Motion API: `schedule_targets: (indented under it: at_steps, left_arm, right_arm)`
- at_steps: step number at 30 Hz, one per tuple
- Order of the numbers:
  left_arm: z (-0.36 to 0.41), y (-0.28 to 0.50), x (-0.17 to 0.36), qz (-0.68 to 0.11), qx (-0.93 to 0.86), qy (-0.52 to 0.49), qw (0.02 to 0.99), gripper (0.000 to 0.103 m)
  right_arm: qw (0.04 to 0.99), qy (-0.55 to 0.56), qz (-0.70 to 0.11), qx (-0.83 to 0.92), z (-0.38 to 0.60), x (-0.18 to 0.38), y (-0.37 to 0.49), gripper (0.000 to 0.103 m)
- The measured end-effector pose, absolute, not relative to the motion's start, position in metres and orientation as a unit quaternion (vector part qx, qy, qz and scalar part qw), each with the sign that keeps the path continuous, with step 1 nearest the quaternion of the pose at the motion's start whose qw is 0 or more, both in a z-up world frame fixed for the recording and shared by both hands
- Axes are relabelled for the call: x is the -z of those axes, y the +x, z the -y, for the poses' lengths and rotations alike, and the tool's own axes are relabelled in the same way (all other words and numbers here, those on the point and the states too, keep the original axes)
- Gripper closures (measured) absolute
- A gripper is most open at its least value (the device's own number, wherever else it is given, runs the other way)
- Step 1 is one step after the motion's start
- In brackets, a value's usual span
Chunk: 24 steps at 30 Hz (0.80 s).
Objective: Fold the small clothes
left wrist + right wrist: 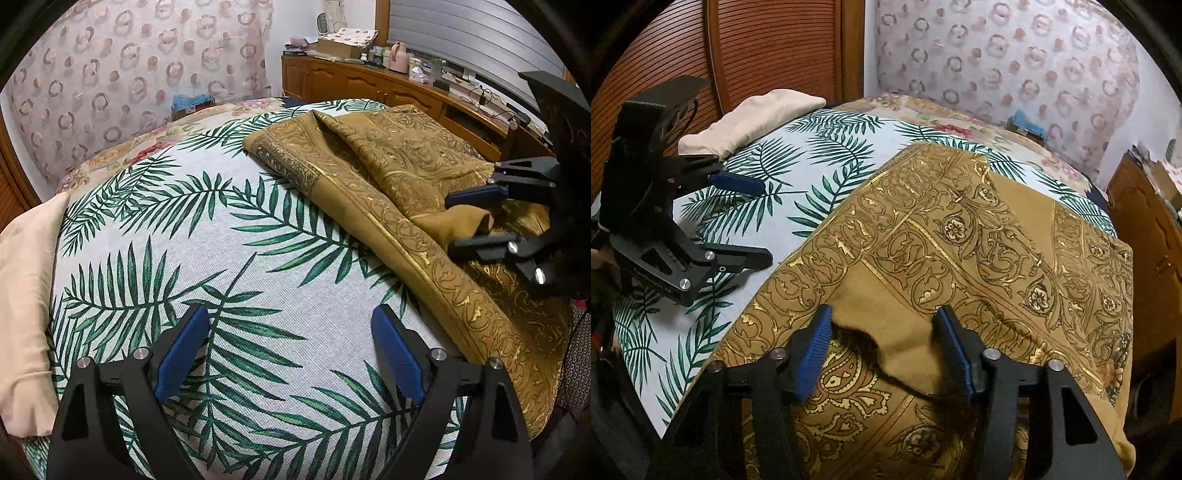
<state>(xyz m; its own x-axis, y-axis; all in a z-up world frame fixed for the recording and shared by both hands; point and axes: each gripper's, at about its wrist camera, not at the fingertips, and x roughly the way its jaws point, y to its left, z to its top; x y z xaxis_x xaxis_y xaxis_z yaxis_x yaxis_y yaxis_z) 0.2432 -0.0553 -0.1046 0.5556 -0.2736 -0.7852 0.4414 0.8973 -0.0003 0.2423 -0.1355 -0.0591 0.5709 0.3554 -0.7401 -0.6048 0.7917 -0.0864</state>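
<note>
A mustard-gold patterned cloth [388,173] lies partly folded on the right of the palm-leaf sheet [221,258]; it fills the right wrist view [960,240]. My left gripper [290,325] is open and empty above bare sheet, left of the cloth; it also shows in the right wrist view [766,221]. My right gripper [882,321] is open, its blue pads on either side of a folded edge of the cloth, not closed on it. It also shows in the left wrist view [448,223] over the cloth's fold.
A cream folded garment [26,295] lies at the sheet's left edge, also in the right wrist view [750,118]. A floral bedspread [155,144] and patterned curtain [129,74] are behind. A cluttered wooden cabinet [369,81] runs along the right.
</note>
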Motion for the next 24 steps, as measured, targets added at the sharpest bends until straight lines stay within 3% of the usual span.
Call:
schedule_targets:
  at_steps: [2,4,15,24]
  left_arm:
    - [0.055,0.243,0.105,-0.425,0.204,0.098,0.876,0.013]
    - [0.057,0.243,0.105,-0.425,0.204,0.098,0.876,0.013]
    - [0.057,0.242,0.104,-0.424,0.202,0.100,0.877,0.013]
    - [0.065,0.227,0.084,-0.386,0.216,0.069,0.894,0.013]
  right_arm:
    - [0.869,-0.168,-0.373,-0.279,0.137,0.058,0.241,0.081]
    - [0.872,-0.171,-0.370,-0.271,0.142,0.054,0.240,0.094]
    - [0.911,-0.159,-0.324,-0.201,0.204,-0.002,0.280,0.096]
    - [0.920,-0.115,-0.350,-0.135,0.249,0.001,0.352,0.096]
